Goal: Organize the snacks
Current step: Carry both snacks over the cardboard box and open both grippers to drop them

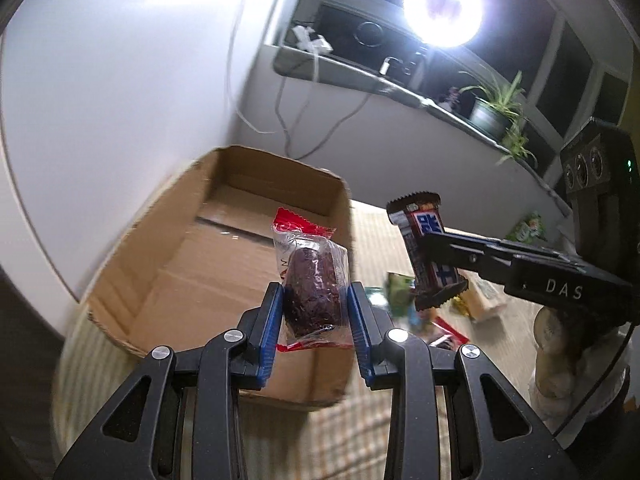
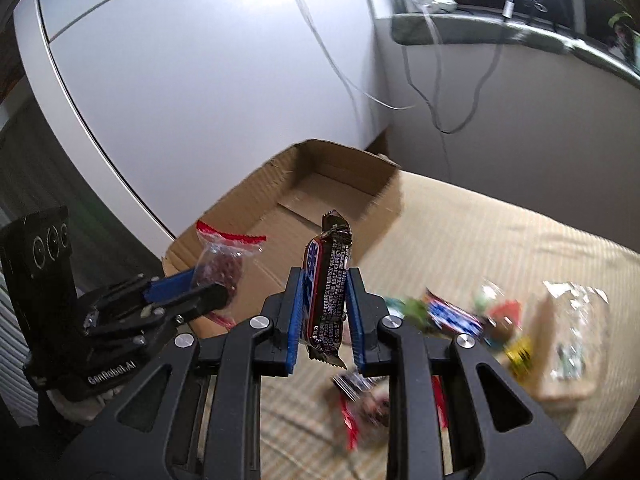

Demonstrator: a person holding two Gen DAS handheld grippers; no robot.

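Snacks are up in both grippers, just short of an open cardboard box (image 1: pixel 256 248).

Left wrist view: the left gripper (image 1: pixel 316 300) pinches a clear packet with red serrated ends, a dark brown cake (image 1: pixel 314 288) inside; its print is too small to read. The packet hangs over the box's near right wall, and the box floor behind it is bare cardboard with a tape seam. To the right, the right gripper (image 1: pixel 430 258) clamps a brown chocolate bar (image 1: pixel 430 256) with blue-and-white lettering that cannot be made out. Its body reads "DAS". Loose snacks (image 1: pixel 404 300) lie blurred on the checked cloth (image 1: pixel 360 440) below it.

Right wrist view: the right gripper (image 2: pixel 324 300) is shut tight on the bar (image 2: pixel 328 280), which stands upright with fine white print down its back, too small to read. The left gripper (image 2: pixel 218 284) comes in from the left holding the cake packet (image 2: pixel 220 264) near the box's near corner; its body reads "GenRobot.AI". The box (image 2: pixel 332 184) sits against a white cabinet (image 2: pixel 200 80). Its right rim is free. More wrappers (image 2: pixel 460 316) lie scattered on the cloth at right.
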